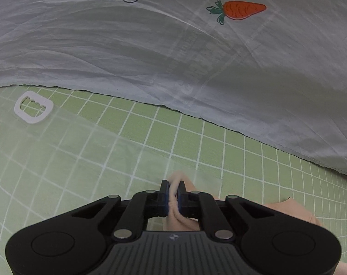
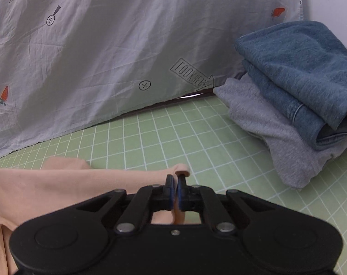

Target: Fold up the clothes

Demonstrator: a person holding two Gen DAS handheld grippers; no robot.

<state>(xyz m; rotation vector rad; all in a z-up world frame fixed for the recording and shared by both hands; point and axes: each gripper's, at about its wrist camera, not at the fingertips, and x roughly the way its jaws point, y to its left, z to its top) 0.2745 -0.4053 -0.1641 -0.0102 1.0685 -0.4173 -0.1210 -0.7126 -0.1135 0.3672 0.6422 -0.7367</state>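
A peach garment [image 2: 47, 190] lies on the green grid mat [image 2: 150, 137], spreading to the left in the right wrist view. My right gripper [image 2: 175, 181] is shut on an edge of that garment, with a fold sticking out past the fingertips. In the left wrist view my left gripper [image 1: 173, 186] is shut on a bunched piece of the same peach garment [image 1: 173, 204], which trails down and to the right under the fingers. Most of the cloth is hidden below each gripper body.
A white printed sheet [image 1: 173, 57] with carrots and button marks hangs at the back of the mat [image 1: 196, 142]. A white plastic buckle [image 1: 33, 107] on a sheer bag lies at left. Folded blue jeans [image 2: 299, 73] sit on a folded grey garment [image 2: 276, 133] at right.
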